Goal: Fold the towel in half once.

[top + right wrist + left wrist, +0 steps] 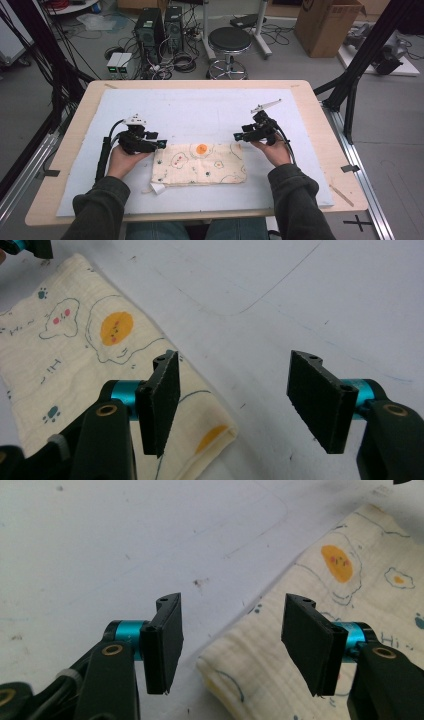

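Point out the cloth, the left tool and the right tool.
cloth (200, 165), high view, middle of its printed face.
left tool (231, 642), left gripper view, gap between its open jaws.
right tool (234, 400), right gripper view, gap between its open jaws.

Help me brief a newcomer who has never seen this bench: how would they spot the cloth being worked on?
Start at the pale blue mat covering the wooden table. On its near half, between the two hand-held tongs, lies a folded cream cloth. It is the only printed thing there, with fried-egg drawings and orange yolks.
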`<state>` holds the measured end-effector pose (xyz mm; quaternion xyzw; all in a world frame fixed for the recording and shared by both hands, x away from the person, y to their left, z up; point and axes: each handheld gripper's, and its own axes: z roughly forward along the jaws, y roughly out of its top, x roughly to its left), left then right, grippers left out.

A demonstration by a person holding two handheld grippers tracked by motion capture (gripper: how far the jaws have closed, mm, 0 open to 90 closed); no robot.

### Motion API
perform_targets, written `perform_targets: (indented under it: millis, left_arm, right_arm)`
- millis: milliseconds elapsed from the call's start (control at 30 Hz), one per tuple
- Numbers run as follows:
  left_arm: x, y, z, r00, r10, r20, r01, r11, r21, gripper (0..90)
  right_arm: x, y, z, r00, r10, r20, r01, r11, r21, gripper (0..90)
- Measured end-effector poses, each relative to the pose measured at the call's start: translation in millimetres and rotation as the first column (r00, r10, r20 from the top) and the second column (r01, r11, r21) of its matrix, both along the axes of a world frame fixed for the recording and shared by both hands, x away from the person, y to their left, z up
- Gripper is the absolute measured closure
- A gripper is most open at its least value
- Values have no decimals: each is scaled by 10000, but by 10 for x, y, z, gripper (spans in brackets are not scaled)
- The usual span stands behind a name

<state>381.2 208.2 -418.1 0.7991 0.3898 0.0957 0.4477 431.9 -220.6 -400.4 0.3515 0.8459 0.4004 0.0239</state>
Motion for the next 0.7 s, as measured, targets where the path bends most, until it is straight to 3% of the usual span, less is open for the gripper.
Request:
perform_targets:
  millis: [333, 433, 500, 600, 700]
  left_arm:
    - [-22, 9, -11, 10000, -47, -6, 47, 9999, -121, 418]
    - [-29, 10, -3, 10000, -24, 13, 24, 9998, -210, 419]
    - [-24, 10, -4, 10000, -40, 22, 41, 9997, -232, 424]
    - [-8, 10, -26, 9999, -46, -98, 44, 9998, -212, 435]
    - [2, 18, -40, 9998, -116, -177, 113, 9998, -146, 438]
  right_arm:
    - [-37, 32, 3, 10000, 35, 57, -34, 9998, -185, 375]
    - [-74, 5, -27, 9986, -32, 536, 39, 9999, -114, 389]
    - [-85, -17, -61, 9998, -67, 192, 64, 9999, 139, 389]
    - [-115, 11, -58, 9995, 86, 295, -90, 9999, 142, 398]
    - [-106, 37, -84, 9997, 226, 126, -227, 9997, 68, 405]
